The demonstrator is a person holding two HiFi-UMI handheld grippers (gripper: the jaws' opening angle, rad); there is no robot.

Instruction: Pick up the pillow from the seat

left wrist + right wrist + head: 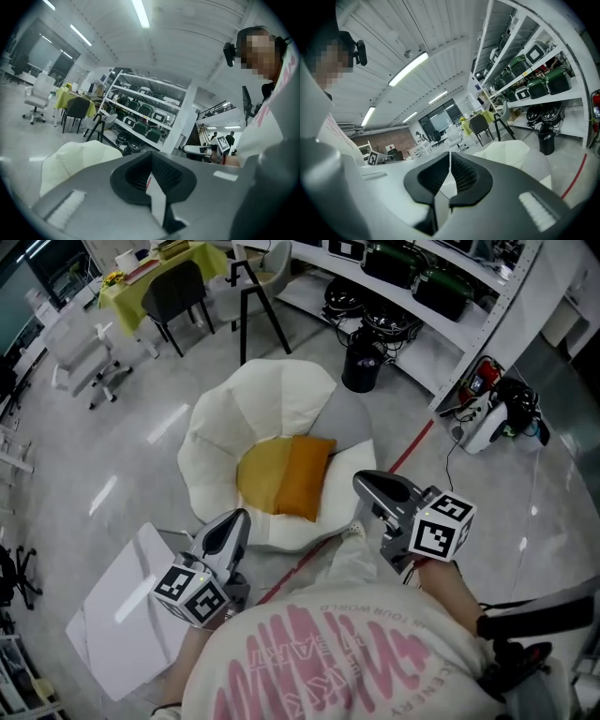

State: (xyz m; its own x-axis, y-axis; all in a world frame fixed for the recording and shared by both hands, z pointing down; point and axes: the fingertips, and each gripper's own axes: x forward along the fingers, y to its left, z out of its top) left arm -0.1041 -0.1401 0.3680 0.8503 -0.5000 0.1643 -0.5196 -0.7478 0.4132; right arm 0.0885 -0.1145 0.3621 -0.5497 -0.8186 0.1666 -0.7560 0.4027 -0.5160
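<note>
An orange-and-yellow pillow [285, 474] lies on the seat of a white flower-shaped floor chair [272, 399], straight ahead in the head view. My left gripper [240, 518] is held low at the chair's near left edge, shut and empty. My right gripper [364, 484] sits at the chair's near right edge, just right of the pillow, also shut with nothing between its jaws. In the left gripper view [151, 165] only the chair's white back [77, 157] shows past the closed jaws. The right gripper view [450, 161] points upward past the chair's white rim [513, 152]; the pillow is hidden in both gripper views.
A white board [131, 606] lies on the floor at the near left. A black bin [362, 362] stands behind the chair by the white shelving [450, 306]. Black chairs and a yellow-clothed table [159, 277] are at the far left. Red tape [412, 451] runs along the floor.
</note>
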